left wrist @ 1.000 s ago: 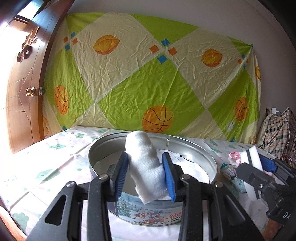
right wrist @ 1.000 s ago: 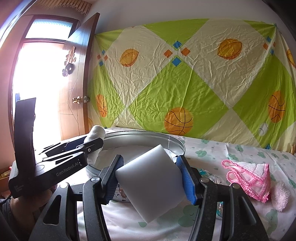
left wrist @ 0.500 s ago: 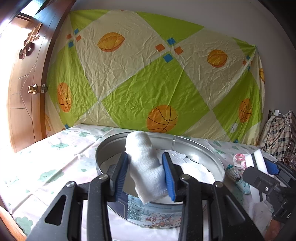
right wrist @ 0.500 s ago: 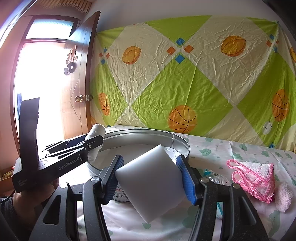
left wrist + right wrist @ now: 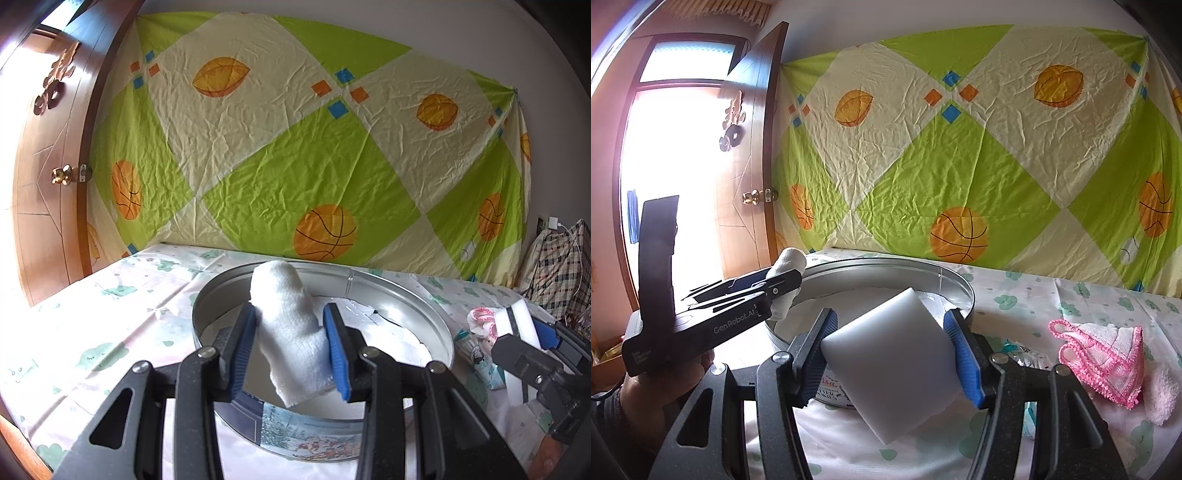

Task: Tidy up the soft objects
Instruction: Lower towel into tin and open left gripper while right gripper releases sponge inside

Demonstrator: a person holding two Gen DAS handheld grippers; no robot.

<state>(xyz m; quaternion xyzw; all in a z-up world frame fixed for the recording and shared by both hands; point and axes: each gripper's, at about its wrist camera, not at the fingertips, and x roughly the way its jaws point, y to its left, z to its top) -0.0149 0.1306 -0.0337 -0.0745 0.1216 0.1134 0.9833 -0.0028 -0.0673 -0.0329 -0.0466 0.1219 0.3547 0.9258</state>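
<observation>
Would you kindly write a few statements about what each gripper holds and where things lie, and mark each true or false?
1. The left gripper clamps a rolled white knitted cloth. True.
2. The right gripper is empty. False: it grips a white foam sponge block.
3. The round silver metal tin has its lid on. False: it is open at the top.
4. A pink-edged white cloth lies on the printed table cover, outside the tin. True.
</observation>
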